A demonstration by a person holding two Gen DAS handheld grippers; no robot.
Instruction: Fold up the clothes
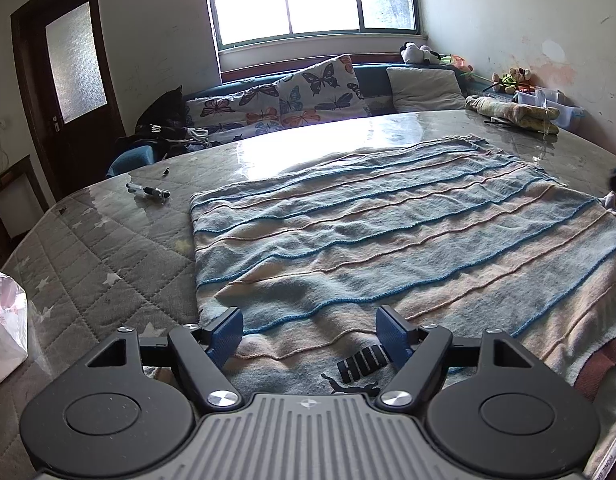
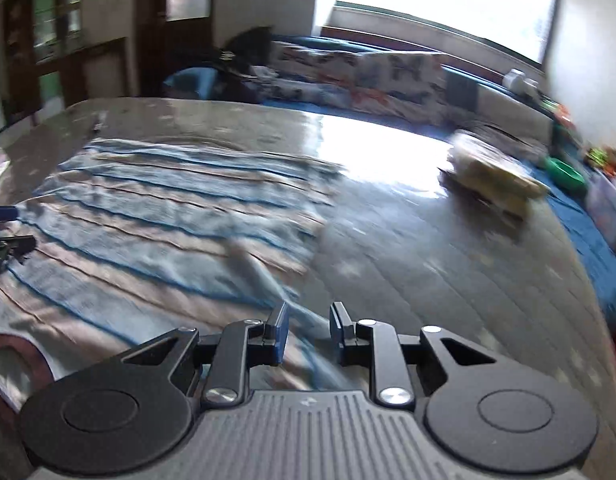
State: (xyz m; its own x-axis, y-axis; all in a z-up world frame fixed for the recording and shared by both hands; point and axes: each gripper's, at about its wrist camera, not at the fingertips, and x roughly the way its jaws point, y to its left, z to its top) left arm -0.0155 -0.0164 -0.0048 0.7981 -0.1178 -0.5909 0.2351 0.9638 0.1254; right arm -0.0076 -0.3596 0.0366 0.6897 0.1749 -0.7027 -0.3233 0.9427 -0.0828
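A striped sweater (image 1: 368, 232) in pale blue and beige lies spread flat on the quilted grey table (image 1: 108, 264), its black logo (image 1: 362, 364) at the near edge. My left gripper (image 1: 310, 320) hovers over that near edge, jaws wide open with nothing gripped. The right wrist view is blurred by motion. It shows the sweater (image 2: 148, 216) to the left. My right gripper (image 2: 309, 312) stands over the sweater's right edge, jaws a narrow gap apart. A ridge of fabric (image 2: 260, 272) runs under them, and the pads do not press on it.
A pen (image 1: 148, 191) lies on the table at the far left. A folded yellowish cloth (image 1: 516, 114) and white bins (image 1: 548, 100) sit at the far right. A plastic bag (image 1: 4, 320) stands at the left edge. Butterfly cushions (image 1: 308, 88) line the bench behind.
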